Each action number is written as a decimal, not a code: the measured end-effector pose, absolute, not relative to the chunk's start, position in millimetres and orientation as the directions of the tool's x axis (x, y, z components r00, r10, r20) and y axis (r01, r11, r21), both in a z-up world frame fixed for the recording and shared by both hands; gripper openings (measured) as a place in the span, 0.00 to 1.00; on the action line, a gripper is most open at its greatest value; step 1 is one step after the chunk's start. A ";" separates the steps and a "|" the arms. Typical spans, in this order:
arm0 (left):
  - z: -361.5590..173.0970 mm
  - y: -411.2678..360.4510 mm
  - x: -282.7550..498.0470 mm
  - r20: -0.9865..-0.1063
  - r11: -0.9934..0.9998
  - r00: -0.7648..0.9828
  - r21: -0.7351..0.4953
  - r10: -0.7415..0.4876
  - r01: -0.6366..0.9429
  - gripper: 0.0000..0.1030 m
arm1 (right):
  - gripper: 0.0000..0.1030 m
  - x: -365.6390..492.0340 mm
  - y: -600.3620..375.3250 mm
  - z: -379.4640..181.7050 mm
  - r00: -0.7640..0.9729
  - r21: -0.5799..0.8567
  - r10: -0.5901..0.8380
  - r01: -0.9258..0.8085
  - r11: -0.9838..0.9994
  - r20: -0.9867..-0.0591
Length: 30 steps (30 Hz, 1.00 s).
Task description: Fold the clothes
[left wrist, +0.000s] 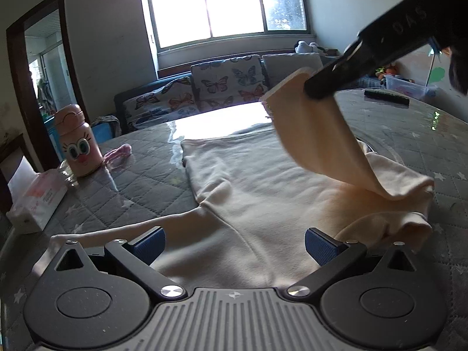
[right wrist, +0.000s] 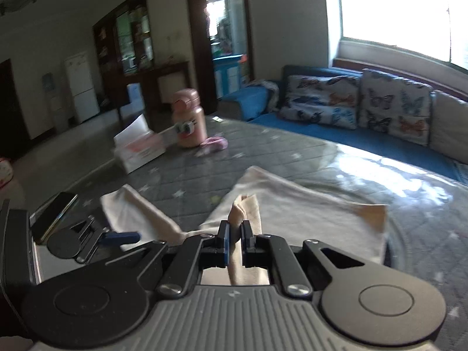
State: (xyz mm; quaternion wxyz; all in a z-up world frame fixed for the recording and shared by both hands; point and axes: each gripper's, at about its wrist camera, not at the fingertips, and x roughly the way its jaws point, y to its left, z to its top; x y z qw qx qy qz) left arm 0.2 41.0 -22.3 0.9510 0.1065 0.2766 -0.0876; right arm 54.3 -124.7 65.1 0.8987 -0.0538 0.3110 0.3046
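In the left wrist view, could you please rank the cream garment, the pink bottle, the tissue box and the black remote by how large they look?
1. cream garment, by far the largest
2. tissue box
3. pink bottle, close to the box; the box is nearer the camera, so this order is unsure
4. black remote, smallest and farthest

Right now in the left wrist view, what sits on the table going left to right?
Tissue box → pink cartoon bottle → pink strap → cream garment, one sleeve lifted by the right hand-held gripper → dark flat object at the far right.
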 end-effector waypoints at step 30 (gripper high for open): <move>-26.7 8.5 23.4 -0.601 0.931 0.785 0.182 -0.149 0.316 0.13 | 0.33 15.3 -240.4 -16.3 0.583 -0.039 0.260 -0.449 0.893 -0.769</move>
